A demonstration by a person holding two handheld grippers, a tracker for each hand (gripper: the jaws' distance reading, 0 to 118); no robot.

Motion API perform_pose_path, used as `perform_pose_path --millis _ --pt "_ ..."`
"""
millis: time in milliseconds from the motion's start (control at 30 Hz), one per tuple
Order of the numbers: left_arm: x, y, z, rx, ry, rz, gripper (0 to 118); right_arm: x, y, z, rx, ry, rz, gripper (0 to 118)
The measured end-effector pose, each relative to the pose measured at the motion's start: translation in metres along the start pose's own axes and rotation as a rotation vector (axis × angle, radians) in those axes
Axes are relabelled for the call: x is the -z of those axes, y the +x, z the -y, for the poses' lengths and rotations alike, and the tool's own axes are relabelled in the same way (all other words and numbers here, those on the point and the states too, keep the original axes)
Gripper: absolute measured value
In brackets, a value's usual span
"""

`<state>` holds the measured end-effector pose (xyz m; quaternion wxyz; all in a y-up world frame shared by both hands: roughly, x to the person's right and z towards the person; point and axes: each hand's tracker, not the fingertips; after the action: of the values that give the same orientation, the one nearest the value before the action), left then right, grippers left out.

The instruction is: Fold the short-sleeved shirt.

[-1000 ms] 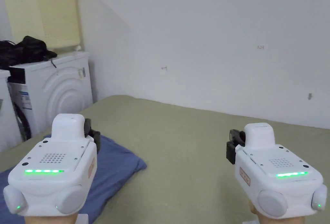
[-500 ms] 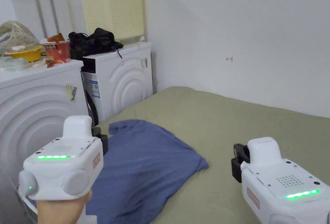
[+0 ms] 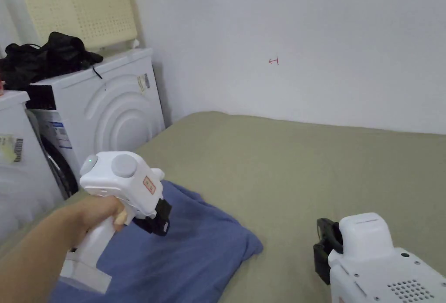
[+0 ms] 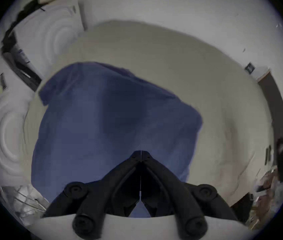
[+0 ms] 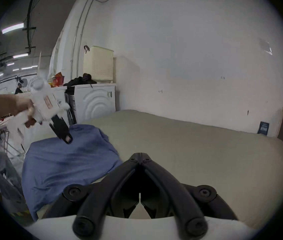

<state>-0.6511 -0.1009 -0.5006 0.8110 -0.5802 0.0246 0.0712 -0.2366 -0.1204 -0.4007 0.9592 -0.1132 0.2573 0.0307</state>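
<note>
Right now your left gripper (image 3: 160, 226) tilts down over the blue short-sleeved shirt (image 3: 191, 251), which lies rumpled on the olive-green bed (image 3: 305, 164) at its left side, near the white washing machine (image 3: 104, 108). In the left gripper view its jaws are pressed together with nothing between them, and the shirt (image 4: 113, 122) spreads out ahead of and below the tips. From the right gripper view the left gripper's (image 5: 67, 138) tip hangs just above the shirt's (image 5: 68, 160) raised back edge; whether it touches the cloth is hard to tell.

Your right gripper (image 3: 322, 247) sits low at the right, over bare bedding, well apart from the shirt's near corner. In its own view its jaws are likewise together and empty, with the shirt off to the left of the tips. A black bundle of cloth (image 3: 43, 58) lies on top of the washing machine, in front of a cream perforated basket (image 3: 78, 5).
</note>
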Motion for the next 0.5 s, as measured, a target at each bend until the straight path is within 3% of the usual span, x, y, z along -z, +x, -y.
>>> perform_pose_path --millis 33,67,100,133,167,200,233,300,333,367,400,467,500 --pt "0.014 0.001 -0.005 0.045 -0.011 -0.062 0 0.003 0.000 0.003 0.006 -0.005 -0.008 0" --pt "0.025 0.004 -0.003 0.042 0.005 -0.119 12 0.005 0.001 0.006 0.011 -0.010 -0.016 0" --pt "0.035 0.004 -0.004 0.045 0.021 -0.122 47 0.007 0.003 0.009 0.015 -0.012 -0.025 0" --pt "0.047 0.002 -0.001 0.032 0.024 -0.094 95 0.009 0.004 0.011 0.014 -0.015 -0.034 0" --pt "0.059 -0.001 0.002 0.009 0.015 -0.042 118 0.010 0.004 0.013 0.013 -0.018 -0.039 0" --pt "0.064 -0.009 0.003 -0.022 0.078 0.017 113 0.010 0.005 0.015 0.012 -0.019 -0.042 0" --pt "0.078 -0.011 0.006 -0.066 0.016 0.099 109 0.010 0.006 0.017 0.016 -0.019 -0.046 0" --pt "0.098 -0.014 0.010 -0.117 -0.042 0.043 101 0.008 0.007 0.019 0.029 -0.028 -0.057 0" --pt "0.091 -0.007 0.014 -0.113 -0.050 0.034 87 0.007 0.007 0.021 0.025 -0.031 -0.054 0" --pt "0.094 -0.006 0.018 -0.098 -0.057 0.006 63 0.005 0.008 0.022 0.016 -0.034 -0.051 0" --pt "0.092 -0.004 0.023 -0.064 -0.028 -0.097 45 0.003 0.010 0.023 0.009 -0.037 -0.048 0" --pt "0.079 -0.015 0.023 -0.164 0.049 -0.040 4 -0.007 0.017 0.023 0.007 -0.037 -0.037 0" --pt "0.071 -0.019 0.025 -0.228 0.058 0.010 4 -0.013 0.021 0.024 0.006 -0.031 -0.026 0"
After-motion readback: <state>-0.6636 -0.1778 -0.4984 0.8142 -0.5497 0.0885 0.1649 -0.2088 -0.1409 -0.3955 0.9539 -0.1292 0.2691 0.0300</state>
